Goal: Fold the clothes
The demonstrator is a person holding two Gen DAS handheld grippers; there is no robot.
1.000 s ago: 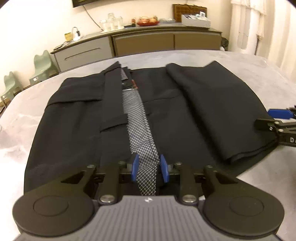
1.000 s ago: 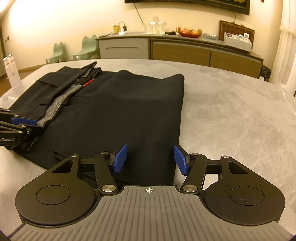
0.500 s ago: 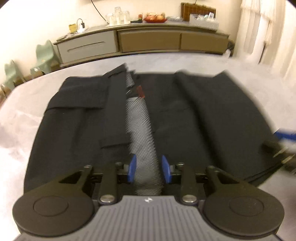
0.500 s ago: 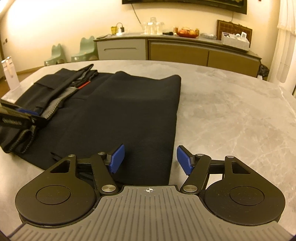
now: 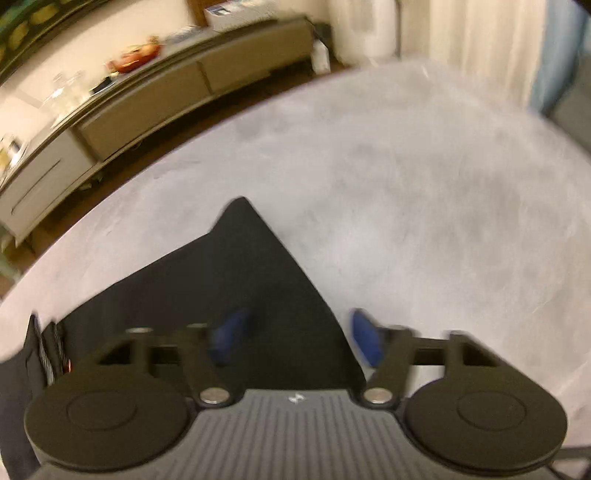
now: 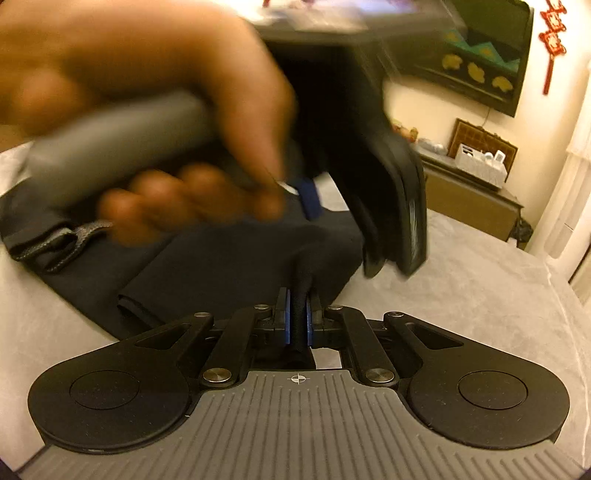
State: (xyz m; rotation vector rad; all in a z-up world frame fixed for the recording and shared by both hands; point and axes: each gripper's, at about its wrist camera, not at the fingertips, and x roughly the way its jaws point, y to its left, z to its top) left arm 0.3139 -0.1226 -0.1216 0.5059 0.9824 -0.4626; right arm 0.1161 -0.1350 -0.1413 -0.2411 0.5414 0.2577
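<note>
A black garment (image 6: 221, 269) lies partly folded on the grey marble table (image 6: 461, 295), its checked lining (image 6: 59, 243) showing at the left. My right gripper (image 6: 297, 321) is shut on a bunched fold of the garment's near edge. In the blurred left wrist view my left gripper (image 5: 297, 339) is open, its blue fingertips (image 5: 364, 341) wide apart above a pointed corner of the garment (image 5: 251, 266). A hand (image 6: 166, 103) holding the left gripper's grey handle (image 6: 122, 147) crosses the upper right wrist view and hides the far part of the cloth.
Bare table surface (image 5: 424, 203) stretches to the right and beyond the garment's corner. A long sideboard (image 5: 166, 107) with small items stands against the back wall. A white basket (image 6: 480, 166) sits on it. Curtains (image 5: 461, 29) hang at the right.
My right gripper went from open to shut on the garment's near edge. My left gripper opened, let go of the lining and swung right over the garment's right corner.
</note>
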